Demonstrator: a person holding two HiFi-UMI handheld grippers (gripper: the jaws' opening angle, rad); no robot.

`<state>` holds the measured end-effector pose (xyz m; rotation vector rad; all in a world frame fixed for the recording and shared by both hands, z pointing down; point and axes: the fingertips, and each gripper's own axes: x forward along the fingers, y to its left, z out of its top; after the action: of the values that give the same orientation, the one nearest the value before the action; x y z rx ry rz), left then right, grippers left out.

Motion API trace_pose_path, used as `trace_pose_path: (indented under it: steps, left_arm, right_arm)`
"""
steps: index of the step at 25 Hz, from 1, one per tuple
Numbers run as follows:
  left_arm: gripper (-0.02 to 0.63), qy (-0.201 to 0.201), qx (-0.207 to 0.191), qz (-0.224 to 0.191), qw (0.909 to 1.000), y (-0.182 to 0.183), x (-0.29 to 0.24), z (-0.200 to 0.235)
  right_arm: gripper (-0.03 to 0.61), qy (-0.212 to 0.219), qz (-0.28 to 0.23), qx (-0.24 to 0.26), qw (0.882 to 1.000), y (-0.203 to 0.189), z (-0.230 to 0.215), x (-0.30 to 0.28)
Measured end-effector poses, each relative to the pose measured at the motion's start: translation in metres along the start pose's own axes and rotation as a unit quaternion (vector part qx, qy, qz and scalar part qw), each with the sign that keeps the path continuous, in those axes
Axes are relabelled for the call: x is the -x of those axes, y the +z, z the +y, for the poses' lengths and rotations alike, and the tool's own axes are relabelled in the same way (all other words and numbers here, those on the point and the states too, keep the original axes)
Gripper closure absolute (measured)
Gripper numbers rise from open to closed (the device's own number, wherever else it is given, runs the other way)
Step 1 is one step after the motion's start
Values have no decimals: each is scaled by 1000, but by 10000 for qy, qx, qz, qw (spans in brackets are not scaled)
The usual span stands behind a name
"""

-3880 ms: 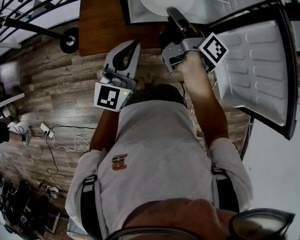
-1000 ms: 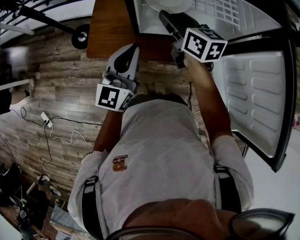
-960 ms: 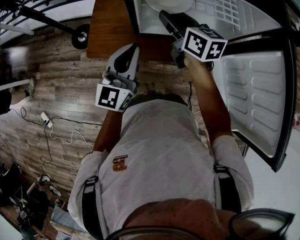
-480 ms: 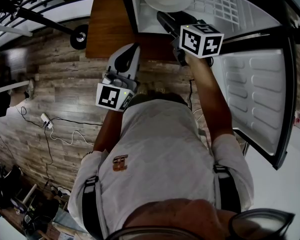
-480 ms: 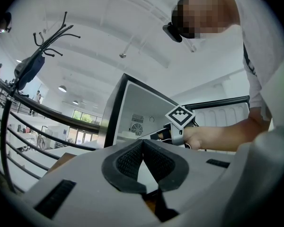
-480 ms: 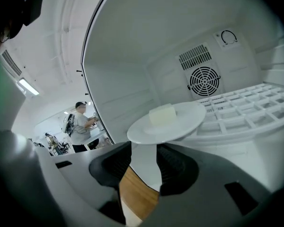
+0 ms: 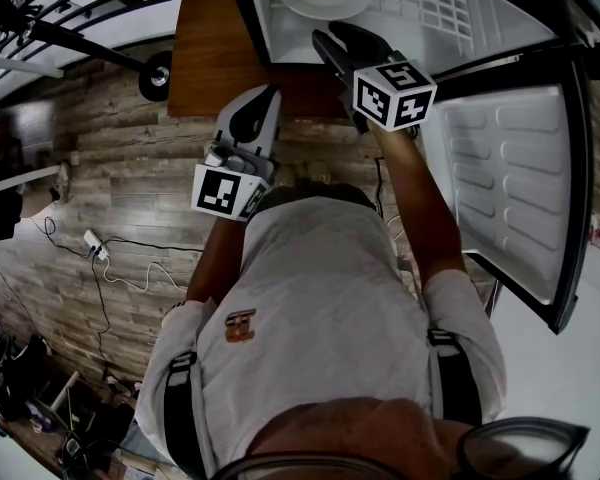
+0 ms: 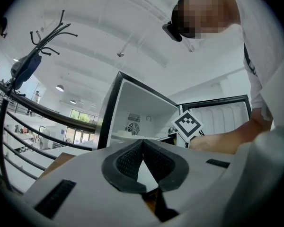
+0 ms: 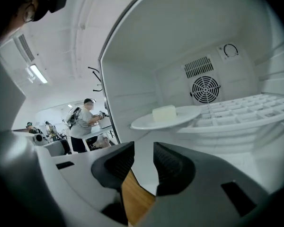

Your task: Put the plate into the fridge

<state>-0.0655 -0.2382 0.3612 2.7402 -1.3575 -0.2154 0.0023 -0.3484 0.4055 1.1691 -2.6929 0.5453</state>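
Plate (image 9: 149,123) on the shelf (image 9: 246,110) in the fridge (image 9: 132,93).
The left gripper (image 8: 142,148) had its jaws pressed together, empty; the right gripper (image 9: 144,156), at the fridge mouth, was closing on nothing. Beyond it the plate carried a pale block (image 9: 164,112), perhaps butter.

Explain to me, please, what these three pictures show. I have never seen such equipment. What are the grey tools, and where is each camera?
There is no robot: a person holds a two-jaw gripper in each hand. One picture comes from a camera on the person's head, looking down; the other two from cameras riding on the grippers. The left gripper has its jaws together, empty. The right gripper points into the open fridge; its jaws are closing, nothing between them. The white plate, with a pale block on it, rests on the fridge shelf.
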Motion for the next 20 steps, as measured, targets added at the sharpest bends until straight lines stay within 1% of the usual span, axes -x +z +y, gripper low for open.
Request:
trace_pose_path:
  steps: [4, 10, 15, 20]
  left_arm:
    - [595, -26, -34, -31, 10000, 3, -3, -2]
    - [595, -42, -167, 9, 9999, 6, -11, -3]
    - [595, -92, -253, 12, 9996, 9, -20, -5]
    - [595, -186, -355, -18, 9992, 12, -29, -13]
  right_arm:
    - [476, 57, -209, 519, 9984, 2, 7, 10]
    - [506, 219, -540, 892, 9943, -1, 15, 29]
    - [522, 394, -967, 1436, 9841, 4, 33, 47]
    - [532, 536, -1390, 1714, 9739, 15, 51, 67]
